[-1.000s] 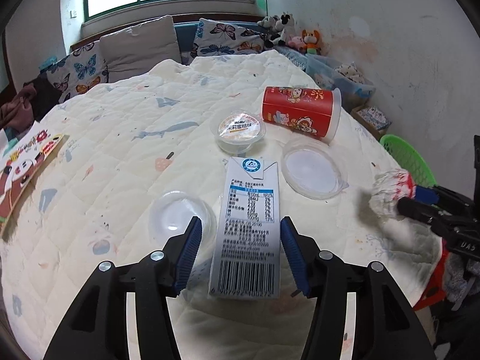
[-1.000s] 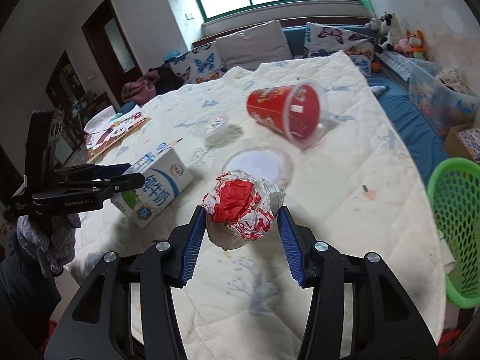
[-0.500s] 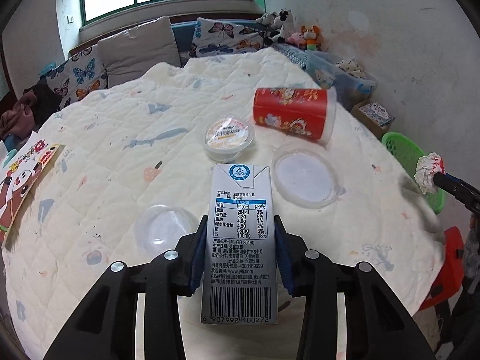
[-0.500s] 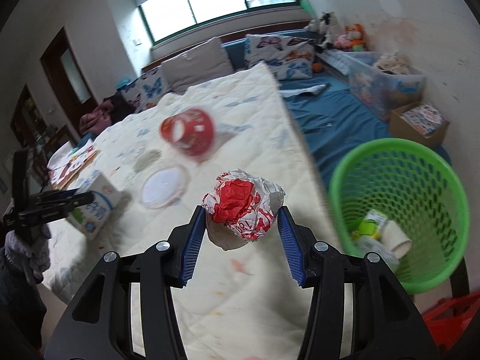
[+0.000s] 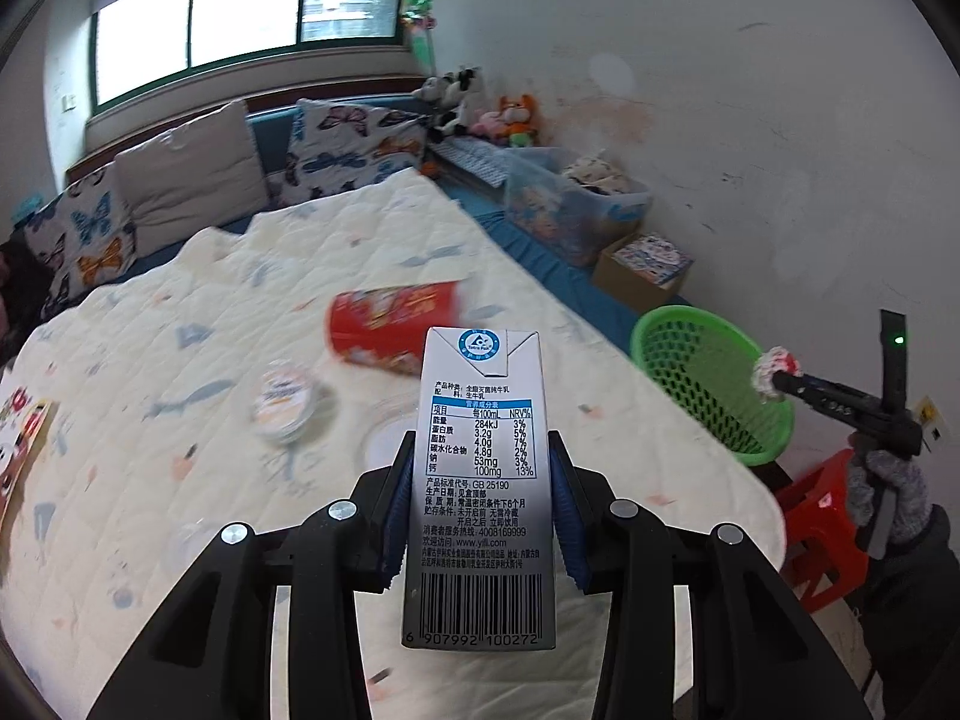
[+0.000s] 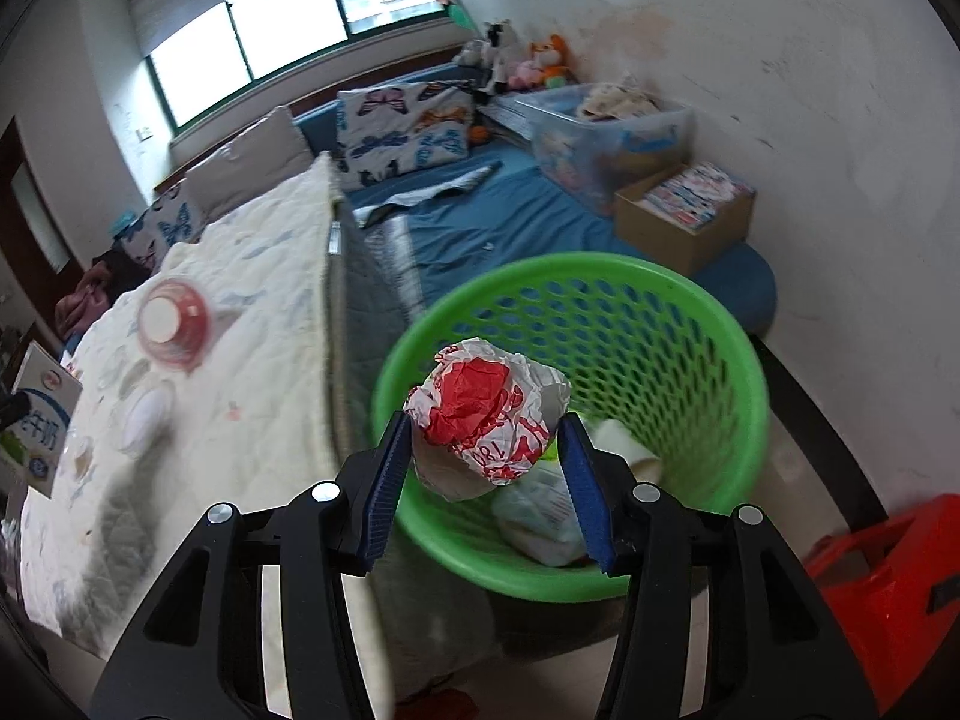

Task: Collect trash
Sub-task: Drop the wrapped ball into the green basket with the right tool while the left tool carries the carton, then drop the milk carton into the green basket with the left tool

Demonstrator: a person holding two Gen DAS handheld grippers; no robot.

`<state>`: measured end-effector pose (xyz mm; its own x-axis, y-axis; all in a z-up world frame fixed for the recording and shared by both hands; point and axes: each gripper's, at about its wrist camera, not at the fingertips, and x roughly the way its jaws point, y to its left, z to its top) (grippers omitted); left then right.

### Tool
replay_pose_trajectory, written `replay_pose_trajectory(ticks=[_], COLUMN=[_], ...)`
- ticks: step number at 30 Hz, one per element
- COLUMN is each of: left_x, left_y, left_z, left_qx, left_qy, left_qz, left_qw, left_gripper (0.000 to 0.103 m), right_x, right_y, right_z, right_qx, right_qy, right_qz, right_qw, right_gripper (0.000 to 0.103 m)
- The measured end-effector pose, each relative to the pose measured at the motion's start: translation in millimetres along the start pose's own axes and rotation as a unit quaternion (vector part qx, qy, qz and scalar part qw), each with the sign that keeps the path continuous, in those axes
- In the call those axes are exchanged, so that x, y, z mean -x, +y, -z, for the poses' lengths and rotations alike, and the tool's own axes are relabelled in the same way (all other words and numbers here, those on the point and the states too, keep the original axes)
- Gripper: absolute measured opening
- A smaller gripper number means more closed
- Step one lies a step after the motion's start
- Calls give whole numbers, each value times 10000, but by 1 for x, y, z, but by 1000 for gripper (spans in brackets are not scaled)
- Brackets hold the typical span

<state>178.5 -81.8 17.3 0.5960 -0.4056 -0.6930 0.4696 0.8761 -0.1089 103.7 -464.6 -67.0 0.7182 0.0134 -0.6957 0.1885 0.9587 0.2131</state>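
Gripping a crumpled red-and-white paper wrapper (image 6: pixel 489 417), the right gripper (image 6: pixel 486 483) hangs over the near rim of the green mesh basket (image 6: pixel 690 300); its jaws are opening with the wad between them, right pad looks already off it. Left gripper (image 5: pixel 480 510) is clamped narrow on a white milk carton (image 5: pixel 483 480), held upright with the barcode end nearest and the nutrition panel facing the camera, raised above the quilt (image 5: pixel 180 360) near its basket-side edge. Risk, as a judgement: the wad sits close to the basket's near rim, so a release now could clip the rim and bounce to the floor; being light and springy it may also cling to the left pad. Carton grip is low on its body, so it could pivot if swung fast. Basket already holds some white packaging. Farther up the quilt lie a sealed pudding cup (image 5: pixel 282 399) and a tipped red cup (image 5: pixel 390 324), uncollected.
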Motion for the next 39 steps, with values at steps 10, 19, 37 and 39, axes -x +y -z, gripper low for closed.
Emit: replay_pose_trajectory(ticks=[10,19,37,39], left_x=[-39,-79,-175,-180], left_y=[-81,-145,-233,-235], left_z=[-45,-73,-77,-76], left_qx=[-548,-910,-1220,-1211], left_qy=[-1,78,768,796], left_qz=[457,825,1126,1166], left_qw=[9975,9924,9831,9825], left_gripper=[39,39,40,40], right_x=[-17,-16,9,9], right_y=[-36,-51,-66,-66], right_z=[3,5,14,16], right_qx=[-309,-467,-567,-579], right_qy=[124,112,6,8], right_qz=[128,92,-69,-66], right_qw=[9994,9988,9984,9983], right_gripper=[55,58,65,65])
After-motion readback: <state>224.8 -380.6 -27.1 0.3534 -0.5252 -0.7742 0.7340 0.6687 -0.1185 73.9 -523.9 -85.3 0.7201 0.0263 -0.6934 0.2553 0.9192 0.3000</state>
